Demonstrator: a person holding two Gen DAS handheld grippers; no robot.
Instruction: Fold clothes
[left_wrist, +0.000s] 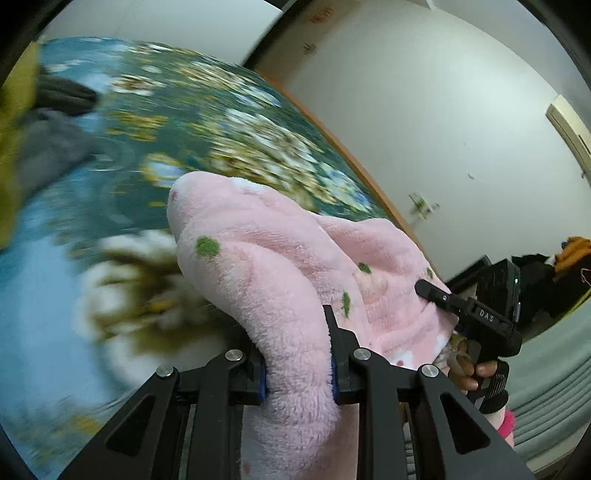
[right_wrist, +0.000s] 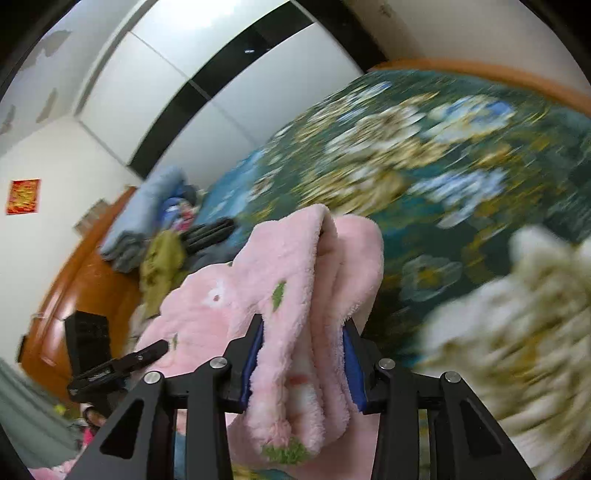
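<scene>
Right now I have both claws clamped on the same pink fleece garment (left_wrist: 280, 266), a fluffy piece with green spots and white flower prints. My left claw (left_wrist: 298, 373) grips a thick rolled fold of it between its blue-padded fingers, and the cloth bulges up and forward from there. My right claw (right_wrist: 303, 365) pinches several bunched layers of the fleece (right_wrist: 295, 280) in the same way. From the left wrist I can see the right claw (left_wrist: 480, 317) off to the side, with the fabric draped between the two. The garment hangs above the bed (left_wrist: 207, 122), which carries a teal floral cover, blurred in both views. Farther along the bed lie a yellow-green garment (right_wrist: 162, 266), a folded blue blanket (right_wrist: 147, 218) and some dark clothes (left_wrist: 62, 94), near the wooden bed frame (right_wrist: 85, 291).
</scene>
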